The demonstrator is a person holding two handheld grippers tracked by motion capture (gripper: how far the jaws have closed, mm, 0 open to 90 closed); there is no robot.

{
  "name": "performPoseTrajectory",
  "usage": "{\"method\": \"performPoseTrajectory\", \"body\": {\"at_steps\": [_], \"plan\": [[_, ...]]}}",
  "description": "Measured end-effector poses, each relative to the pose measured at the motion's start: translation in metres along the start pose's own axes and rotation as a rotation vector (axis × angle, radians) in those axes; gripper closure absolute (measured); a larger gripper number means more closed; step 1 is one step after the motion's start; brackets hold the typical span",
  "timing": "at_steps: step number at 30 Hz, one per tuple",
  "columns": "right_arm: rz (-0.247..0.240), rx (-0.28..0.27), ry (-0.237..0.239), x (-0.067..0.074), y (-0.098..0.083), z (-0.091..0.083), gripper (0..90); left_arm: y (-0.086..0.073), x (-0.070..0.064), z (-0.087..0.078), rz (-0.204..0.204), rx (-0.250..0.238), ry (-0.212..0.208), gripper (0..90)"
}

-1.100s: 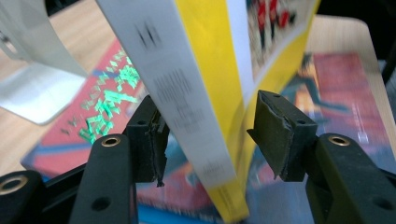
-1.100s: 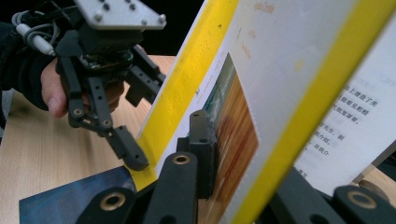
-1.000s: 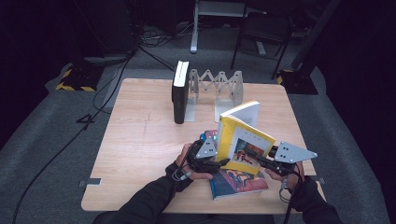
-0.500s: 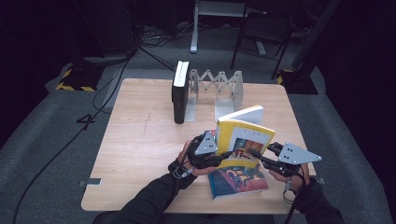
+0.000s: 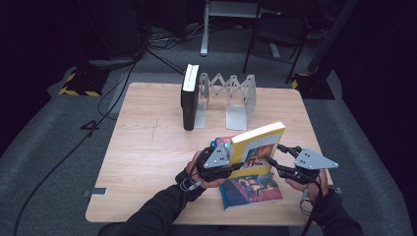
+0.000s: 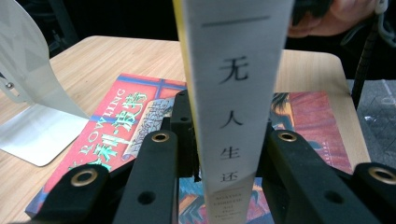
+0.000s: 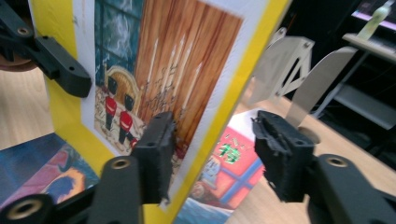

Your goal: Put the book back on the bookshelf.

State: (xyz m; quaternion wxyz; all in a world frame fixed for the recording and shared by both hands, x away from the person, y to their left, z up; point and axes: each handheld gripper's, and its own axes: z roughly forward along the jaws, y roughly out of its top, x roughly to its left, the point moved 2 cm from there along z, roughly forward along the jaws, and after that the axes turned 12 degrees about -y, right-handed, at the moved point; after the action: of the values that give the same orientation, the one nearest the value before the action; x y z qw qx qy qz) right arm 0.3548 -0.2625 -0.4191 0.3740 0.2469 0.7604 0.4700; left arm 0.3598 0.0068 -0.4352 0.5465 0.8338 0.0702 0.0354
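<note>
A yellow book (image 5: 258,142) stands on edge above the table's front, between both grippers. My left gripper (image 5: 240,167) has just been closing, and its pads now press both sides of the white spine (image 6: 233,70). My right gripper (image 5: 275,157) has just been opening. In the right gripper view the yellow book's cover (image 7: 163,60) touches one pad (image 7: 159,140), while the other pad (image 7: 280,149) stands clear of it. A blue and orange book (image 5: 251,189) lies flat underneath. A red-covered book (image 6: 130,116) lies flat under the spine.
A black book (image 5: 189,98) stands upright against a folding metal book rack (image 5: 231,98) at the table's far middle. One of the rack's plates (image 6: 28,93) is close on the left in the left gripper view. The wooden table (image 5: 147,147) has bare room at left.
The yellow book has tipped from steeply upright to a lower, wider slant. The left jaws have closed on its spine and the right jaws have opened off its edge.
</note>
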Motion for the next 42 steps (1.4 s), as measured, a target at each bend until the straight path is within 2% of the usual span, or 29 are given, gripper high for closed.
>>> {"method": "performPoseTrajectory", "body": {"at_steps": [3, 5, 13, 19, 21, 24, 26, 31, 37, 38, 39, 40, 42], "plan": [[0.0, 0.011, 0.033, 0.007, -0.004, 0.007, 47.4, 0.0, 0.001, 0.0, -0.005, -0.018, -0.001, 71.7], [-0.01, 0.013, 0.023, 0.01, -0.004, 0.007, 47.6, 0.001, 0.001, 0.0, -0.009, -0.032, -0.003, 70.7], [0.015, -0.005, 0.046, 0.008, -0.005, 0.005, 50.6, 0.017, 0.0, -0.007, 0.01, -0.09, -0.007, 67.8], [0.015, -0.007, 0.049, 0.008, -0.005, 0.004, 50.7, 0.024, -0.001, -0.002, 0.015, -0.098, 0.009, 65.6], [0.016, -0.004, 0.048, 0.008, -0.005, 0.005, 50.2, 0.024, 0.0, -0.001, 0.019, -0.093, 0.019, 71.2], [0.011, -0.002, 0.046, 0.008, -0.005, 0.005, 49.5, 0.024, 0.0, 0.0, 0.014, -0.089, 0.018, 72.6], [-0.002, 0.004, 0.041, 0.009, -0.005, 0.006, 46.4, 0.025, 0.001, 0.0, 0.025, -0.079, 0.027, 73.6], [-0.017, 0.024, 0.038, 0.007, -0.006, 0.005, 42.3, 0.025, 0.005, 0.001, 0.016, -0.092, 0.038, 73.8], [-0.025, 0.087, -0.014, -0.003, -0.021, 0.002, 39.9, 0.027, 0.013, -0.003, 0.017, -0.102, 0.078, 74.9], [-0.027, 0.102, -0.025, -0.006, -0.025, 0.001, 39.9, 0.028, 0.016, -0.007, 0.017, -0.107, 0.109, 75.1], [-0.027, 0.102, -0.025, -0.006, -0.025, 0.001, 39.9, 0.028, 0.016, -0.007, 0.017, -0.107, 0.109, 75.1], [-0.025, 0.114, -0.039, -0.009, -0.028, 0.0, 39.9, 0.029, 0.018, -0.01, 0.021, -0.109, 0.131, 75.1], [-0.003, 0.137, -0.057, -0.016, -0.036, -0.003, 39.8, 0.029, 0.024, -0.016, 0.021, -0.107, 0.195, 75.3]]}}
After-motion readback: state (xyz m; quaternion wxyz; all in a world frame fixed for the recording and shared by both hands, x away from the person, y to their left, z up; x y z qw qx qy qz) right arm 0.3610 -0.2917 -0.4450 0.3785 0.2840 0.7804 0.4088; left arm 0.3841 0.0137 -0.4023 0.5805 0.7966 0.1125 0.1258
